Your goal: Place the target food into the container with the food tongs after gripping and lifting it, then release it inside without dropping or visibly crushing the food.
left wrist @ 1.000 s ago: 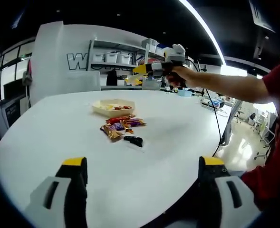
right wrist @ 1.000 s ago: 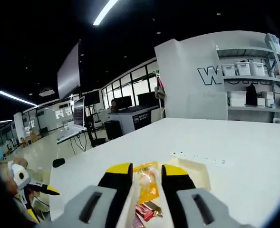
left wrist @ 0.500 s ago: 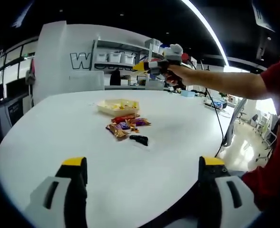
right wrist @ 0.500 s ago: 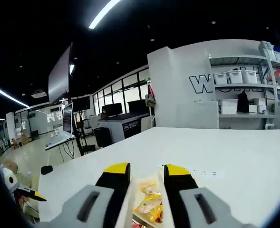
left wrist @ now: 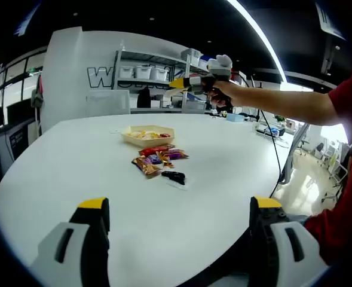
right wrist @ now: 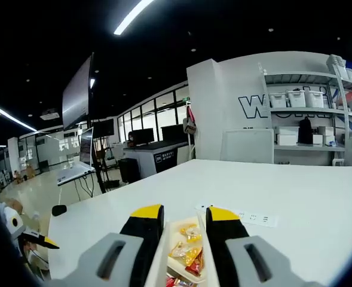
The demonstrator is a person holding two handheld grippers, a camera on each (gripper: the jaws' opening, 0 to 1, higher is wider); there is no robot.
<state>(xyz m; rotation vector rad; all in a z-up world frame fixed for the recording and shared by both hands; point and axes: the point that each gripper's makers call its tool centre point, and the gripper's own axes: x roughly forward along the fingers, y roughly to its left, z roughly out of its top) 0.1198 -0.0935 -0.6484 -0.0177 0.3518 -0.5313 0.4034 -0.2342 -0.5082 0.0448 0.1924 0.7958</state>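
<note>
A cream tray [left wrist: 164, 130] holding wrapped snacks stands mid-table. In front of it lies a loose pile of wrapped snacks [left wrist: 159, 159]. My left gripper [left wrist: 180, 204] hovers low at the near table edge, jaws wide open with nothing between them. A person's hand holds my right gripper [left wrist: 177, 84] high above the tray. In the right gripper view, that gripper [right wrist: 184, 213] looks down on the tray [right wrist: 180, 222], jaws a narrow gap apart and holding nothing. An orange packet [right wrist: 187, 252] lies in the tray below them.
A small black object [left wrist: 174, 176] lies on a clear packet just in front of the snack pile. A white strip [right wrist: 247, 216] lies on the table beyond the tray. Shelves with bins [left wrist: 141, 72] stand behind the table, with bare white tabletop around.
The orange packet that sat between my right gripper's jaws has dropped into the tray, and the jaws stand slightly wider. The right gripper rose a little; the left stayed put.
</note>
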